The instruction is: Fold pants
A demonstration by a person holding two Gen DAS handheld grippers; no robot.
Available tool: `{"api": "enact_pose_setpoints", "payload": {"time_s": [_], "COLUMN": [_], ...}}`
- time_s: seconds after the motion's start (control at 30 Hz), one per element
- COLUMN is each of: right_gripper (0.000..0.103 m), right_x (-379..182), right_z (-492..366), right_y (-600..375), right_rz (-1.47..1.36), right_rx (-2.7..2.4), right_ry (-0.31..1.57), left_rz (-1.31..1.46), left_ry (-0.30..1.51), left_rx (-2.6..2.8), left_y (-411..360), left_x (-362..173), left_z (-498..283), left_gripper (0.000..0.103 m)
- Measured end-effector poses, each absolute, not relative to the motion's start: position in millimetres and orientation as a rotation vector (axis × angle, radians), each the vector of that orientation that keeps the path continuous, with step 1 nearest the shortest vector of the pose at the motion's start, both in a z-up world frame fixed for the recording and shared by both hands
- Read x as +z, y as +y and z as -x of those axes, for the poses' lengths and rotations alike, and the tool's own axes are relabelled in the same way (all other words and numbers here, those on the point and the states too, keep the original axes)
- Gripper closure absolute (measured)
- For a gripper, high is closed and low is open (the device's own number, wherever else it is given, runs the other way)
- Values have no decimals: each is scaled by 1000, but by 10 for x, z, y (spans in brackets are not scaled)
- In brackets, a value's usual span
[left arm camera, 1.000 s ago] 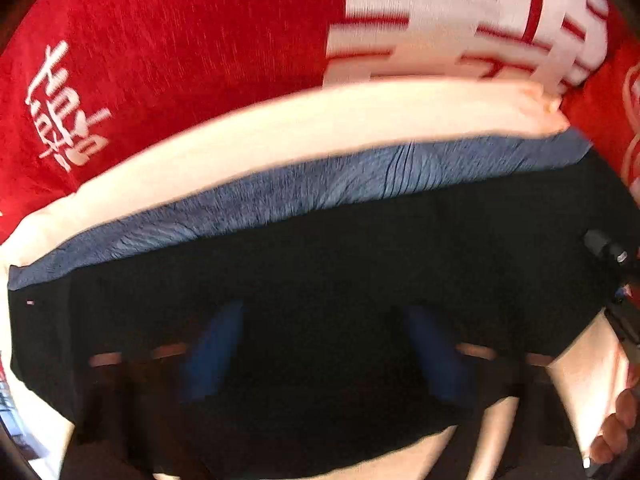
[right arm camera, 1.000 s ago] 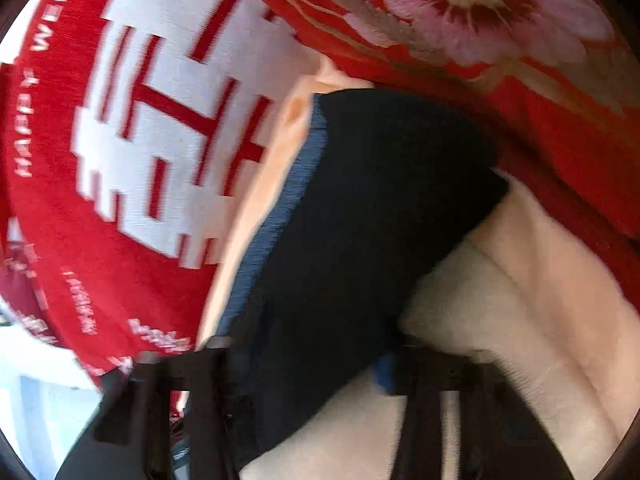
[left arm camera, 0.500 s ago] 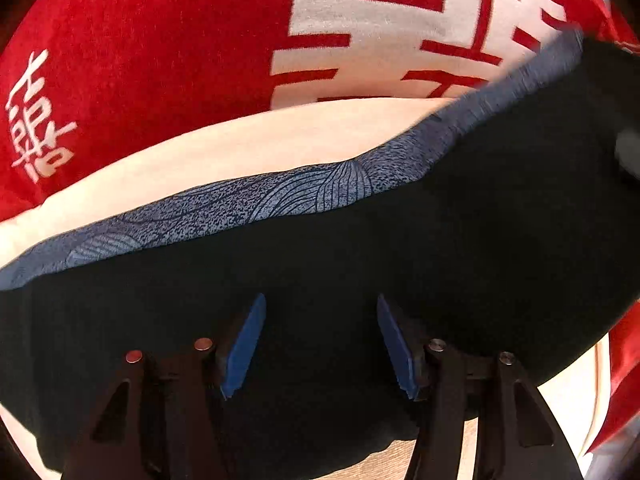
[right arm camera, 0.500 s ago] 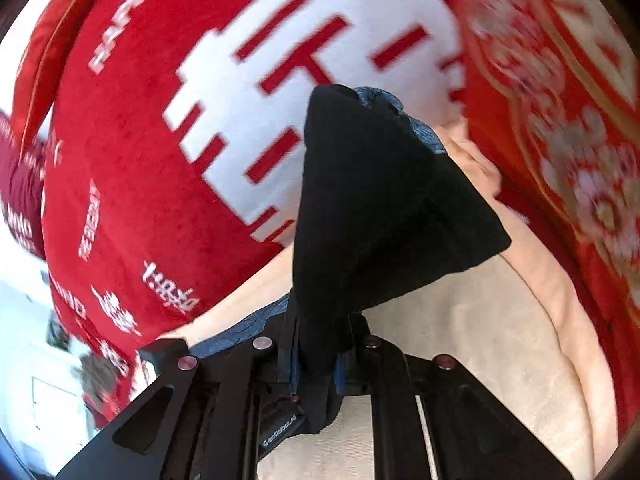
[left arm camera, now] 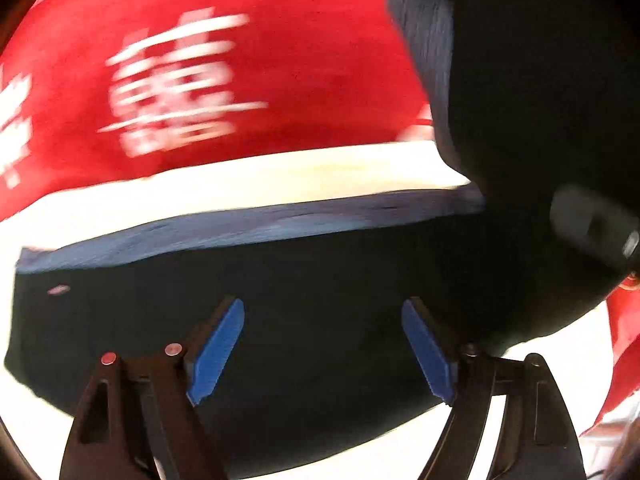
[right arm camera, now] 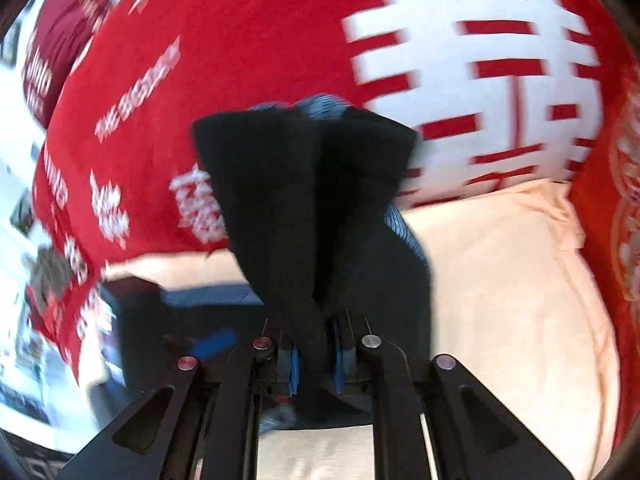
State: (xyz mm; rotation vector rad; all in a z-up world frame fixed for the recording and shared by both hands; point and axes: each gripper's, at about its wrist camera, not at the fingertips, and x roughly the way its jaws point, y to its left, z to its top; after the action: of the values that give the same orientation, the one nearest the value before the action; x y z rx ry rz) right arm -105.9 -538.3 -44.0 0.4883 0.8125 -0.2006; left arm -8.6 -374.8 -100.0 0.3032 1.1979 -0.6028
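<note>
Gripping a bunched fold of the black pants (right arm camera: 316,208), the right gripper (right arm camera: 316,364) lifts it above the cream sheet (right arm camera: 500,280); the left gripper (left arm camera: 320,344), jaws just widened, stands released over the flat portion.

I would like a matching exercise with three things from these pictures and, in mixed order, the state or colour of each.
Things:
1. left tongs
2. right tongs
3. blanket

States or colours:
A. red with white characters
B. open above the flat part of the black pants
C. shut on a lifted, bunched end of the black pants

Pairs: 1-B, 2-C, 3-A
</note>
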Motion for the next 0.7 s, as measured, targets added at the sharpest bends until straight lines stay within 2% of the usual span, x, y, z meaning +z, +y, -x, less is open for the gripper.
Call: {"api": "enact_pose_setpoints", "payload": {"time_s": [0.1, 0.17, 0.23, 0.3, 0.33, 0.37, 0.43, 0.5, 0.6, 0.7], "right_gripper": [87, 80, 77, 66, 51, 45, 45, 45, 45, 45], "right_x": [-779, -1063, -1348, -1384, -1370, -1331, -1208, -1074, -1071, -1244], "right_z": [730, 562, 460, 512, 570, 639, 756, 872, 988, 1065], "right_y": [-4762, -4420, -4076, -3794, -3687, -3625, -3642, -3945, -4470, -4830], "right_rz": [-319, -200, -16, 172, 206, 199, 114, -211, -737, -1063], "right_rx": [-181, -183, -229, -269, -247, -218, -162, -76, -75, -71], "right_ry": [926, 1019, 1099, 1075, 1075, 1075, 1081, 1082, 1005, 915], "left_rz": [-300, -313, -311, -289, -283, -274, -246, -189, -129, -74], "left_ry": [1207, 1232, 1261, 1287, 1295, 1302, 1316, 1337, 1387, 1439], "left_rx": [-513, -453, -402, -385, -383, -388, -418, -487, -620, -721], "left_y": [-3117, -2772, -2504, -2238, -2220, -2168, -2163, -2075, -2598, -2865], "left_x": [-1018, -1121, -1225, -1264, -1242, -1258, -1250, -1157, -1083, -1038], "left_z": [-150, -294, -417, -566, -557, -585, -623, -666, -475, -479], "left_gripper": [21, 21, 21, 21, 21, 21, 21, 21, 21, 21]}}
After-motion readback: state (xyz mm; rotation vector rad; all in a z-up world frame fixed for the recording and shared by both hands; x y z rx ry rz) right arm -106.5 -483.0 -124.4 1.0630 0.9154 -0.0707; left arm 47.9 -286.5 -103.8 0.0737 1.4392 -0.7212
